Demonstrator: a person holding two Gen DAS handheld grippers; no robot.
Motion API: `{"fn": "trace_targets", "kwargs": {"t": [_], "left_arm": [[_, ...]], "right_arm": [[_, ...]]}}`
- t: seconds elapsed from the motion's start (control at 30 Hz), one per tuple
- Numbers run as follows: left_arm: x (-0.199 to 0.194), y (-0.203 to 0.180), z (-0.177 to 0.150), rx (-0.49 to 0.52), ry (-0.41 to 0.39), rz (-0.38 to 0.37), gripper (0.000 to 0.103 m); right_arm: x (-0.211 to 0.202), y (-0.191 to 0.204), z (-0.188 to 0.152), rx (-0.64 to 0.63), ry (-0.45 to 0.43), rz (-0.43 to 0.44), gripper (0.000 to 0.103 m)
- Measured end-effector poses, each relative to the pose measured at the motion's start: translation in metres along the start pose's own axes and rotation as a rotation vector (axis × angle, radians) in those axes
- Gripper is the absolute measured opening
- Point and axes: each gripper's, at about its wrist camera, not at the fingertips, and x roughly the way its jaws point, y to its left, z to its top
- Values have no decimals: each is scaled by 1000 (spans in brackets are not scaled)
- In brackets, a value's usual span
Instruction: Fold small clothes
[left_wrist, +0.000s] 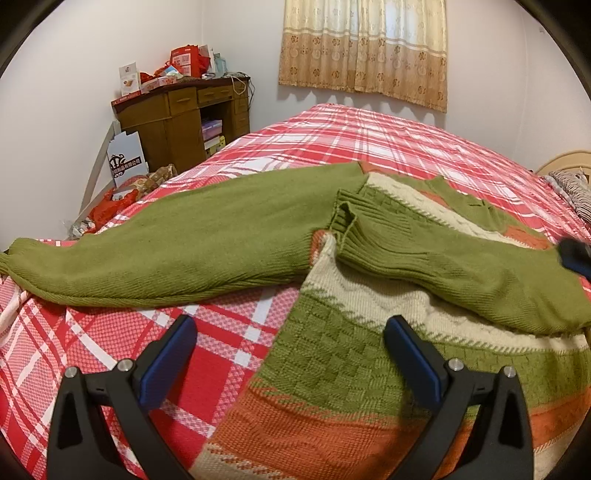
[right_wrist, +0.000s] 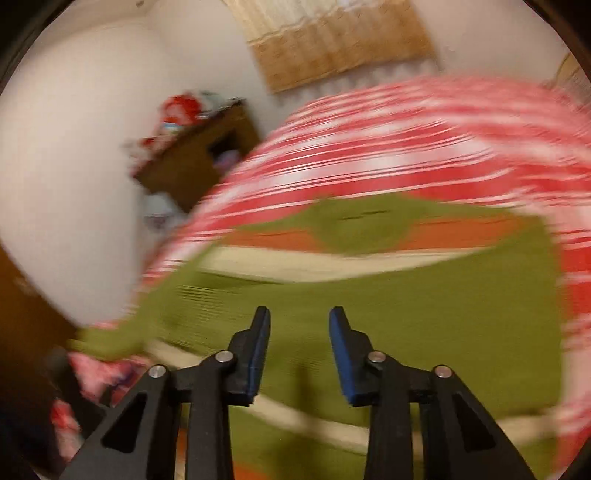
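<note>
A: Left gripper (left_wrist: 290, 325) sits low over the red-and-white plaid bedspread (left_wrist: 110, 343), black arms, blue pads, jaws spread wide with nothing between them.

B: And the garment?

A: The knitted sweater in green, cream and orange bands (left_wrist: 332, 369) lies flat on the bed. One plain green sleeve (left_wrist: 166, 254) stretches out to the left across the plaid; the other green sleeve (left_wrist: 443, 258) is folded over the body, its ribbed cuff resting on the cream band.

B: Right side?

A: Heavy blur there. Right gripper (right_wrist: 300, 317) hangs above the green knit, jaws parted, holding nothing. Its blue pad tip shows at the right edge of the left view too.

B: Background?

A: Brown wooden desk (left_wrist: 184, 118) piled with red boxes in the corner, beige patterned curtain (left_wrist: 364, 48) on the far wall.
</note>
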Motion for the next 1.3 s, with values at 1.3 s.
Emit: {"fn": "trace_targets", "kwargs": {"t": [1.3], "left_arm": [[0, 6, 7, 19, 98, 30, 103]], "right_arm": [[-36, -72, -63, 17, -59, -320, 5]]}}
